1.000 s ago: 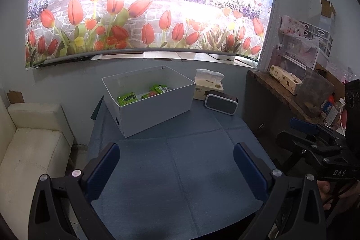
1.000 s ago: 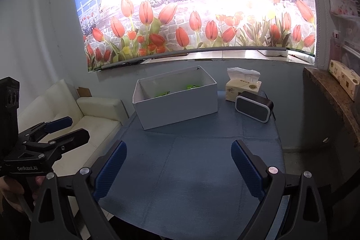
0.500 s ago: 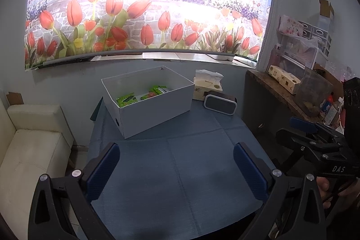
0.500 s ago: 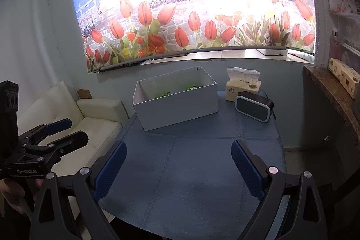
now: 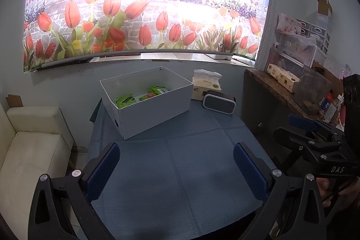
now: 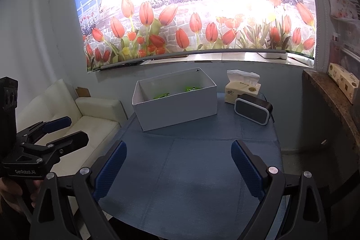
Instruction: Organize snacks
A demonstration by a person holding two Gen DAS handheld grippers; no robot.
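A white open box (image 5: 155, 111) stands at the far side of the blue table (image 5: 175, 172). It holds several green snack packets (image 5: 126, 101), one with red on it (image 5: 150, 95). In the right wrist view the box (image 6: 177, 107) shows only green packet tops (image 6: 193, 88). My left gripper (image 5: 176, 170) is open and empty over the table's near part, well short of the box. My right gripper (image 6: 178, 169) is open and empty too. Each gripper shows at the edge of the other's view: the right one (image 5: 299, 127), the left one (image 6: 65, 131).
A tissue box (image 5: 205, 88) and a black speaker (image 5: 219, 101) stand right of the white box. A cream sofa (image 5: 29, 150) is to the left. A dark shelf with boxes and a clear container (image 5: 315, 91) is to the right. A tulip blind covers the window behind.
Both grippers have held almost still, with only a slight drift of view. Nothing was taken hold of or let go.
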